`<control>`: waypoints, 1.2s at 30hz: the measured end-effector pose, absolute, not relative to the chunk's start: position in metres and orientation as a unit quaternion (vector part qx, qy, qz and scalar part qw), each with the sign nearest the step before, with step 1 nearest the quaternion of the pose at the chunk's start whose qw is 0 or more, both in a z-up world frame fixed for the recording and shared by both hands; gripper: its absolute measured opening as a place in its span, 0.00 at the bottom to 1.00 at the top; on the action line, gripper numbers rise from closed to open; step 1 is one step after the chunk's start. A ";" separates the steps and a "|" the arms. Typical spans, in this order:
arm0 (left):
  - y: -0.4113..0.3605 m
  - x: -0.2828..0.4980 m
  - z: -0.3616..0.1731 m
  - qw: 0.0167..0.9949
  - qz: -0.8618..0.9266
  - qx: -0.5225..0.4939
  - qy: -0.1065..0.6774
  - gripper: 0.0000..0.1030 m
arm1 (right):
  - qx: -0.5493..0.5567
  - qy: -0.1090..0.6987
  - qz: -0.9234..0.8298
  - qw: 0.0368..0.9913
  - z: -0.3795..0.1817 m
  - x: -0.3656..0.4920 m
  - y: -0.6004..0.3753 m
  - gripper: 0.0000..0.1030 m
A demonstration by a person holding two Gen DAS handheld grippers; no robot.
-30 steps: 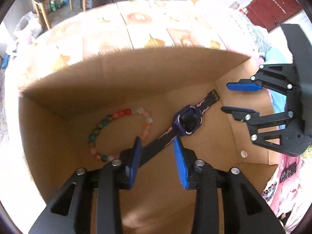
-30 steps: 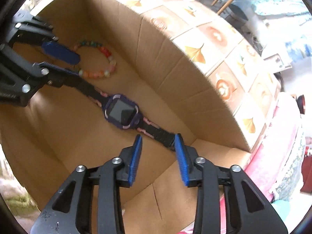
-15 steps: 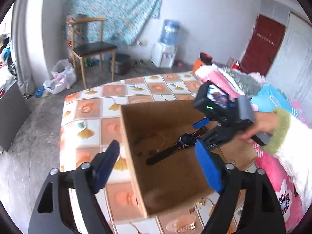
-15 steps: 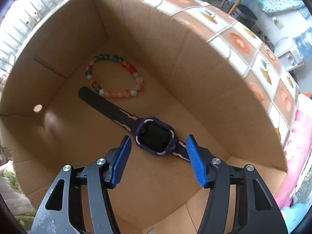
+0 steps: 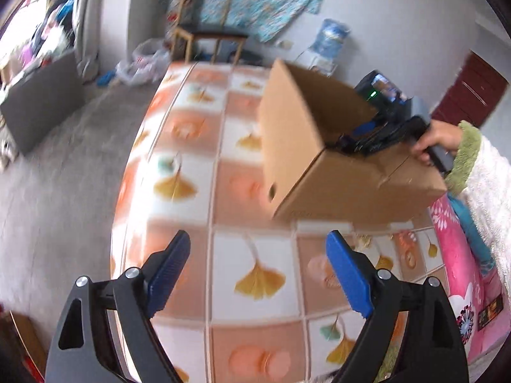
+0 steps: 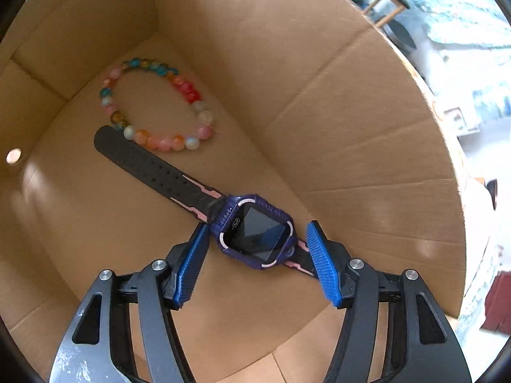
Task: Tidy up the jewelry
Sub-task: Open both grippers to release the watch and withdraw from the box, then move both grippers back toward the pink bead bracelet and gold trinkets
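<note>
A purple smartwatch (image 6: 258, 233) with a black and pink strap lies flat on the floor of a cardboard box (image 6: 319, 95). Beside the strap's far end lies a bracelet (image 6: 191, 92) of coloured beads. My right gripper (image 6: 255, 228) points down into the box, open, its blue pads standing either side of the watch case without pressing it. In the left wrist view the box (image 5: 293, 146) sits on the table, and a hand (image 5: 437, 134) holds the right gripper inside it. My left gripper (image 5: 257, 239) hovers over the tablecloth outside the box, its jaws opening wide with nothing between them.
The table (image 5: 255, 271) has a cloth of orange and white squares with leaf prints. Pink flowered bedding (image 5: 456, 255) lies along its right side. A wooden chair (image 5: 207, 35), plastic bags and a water dispenser (image 5: 329, 41) stand on the grey floor behind.
My left gripper let go of the watch strap, left the box and swung out over the tablecloth, jaws spreading. My right gripper opened and slid along the strap until it straddled the watch case.
</note>
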State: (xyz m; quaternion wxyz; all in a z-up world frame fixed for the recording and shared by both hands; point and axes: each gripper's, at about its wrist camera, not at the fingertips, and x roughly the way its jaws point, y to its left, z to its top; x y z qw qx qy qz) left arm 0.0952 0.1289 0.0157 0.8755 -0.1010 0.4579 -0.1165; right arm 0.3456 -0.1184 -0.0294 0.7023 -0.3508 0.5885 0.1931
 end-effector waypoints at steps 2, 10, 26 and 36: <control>0.134 0.088 0.011 0.874 -0.110 -0.110 0.460 0.82 | -0.366 0.579 0.183 0.705 -0.031 0.340 -0.109 0.60; 0.126 0.081 0.019 0.886 -0.109 -0.097 0.441 0.82 | -0.342 0.556 0.194 0.732 0.002 0.301 -0.103 0.65; 0.055 0.054 -0.033 0.865 -0.173 0.027 0.471 0.84 | -0.068 0.402 0.238 0.882 0.129 0.065 -0.189 0.88; 0.028 0.048 -0.056 0.855 -0.164 0.091 0.484 0.94 | 0.013 0.520 0.097 0.849 -0.017 0.043 -0.220 0.88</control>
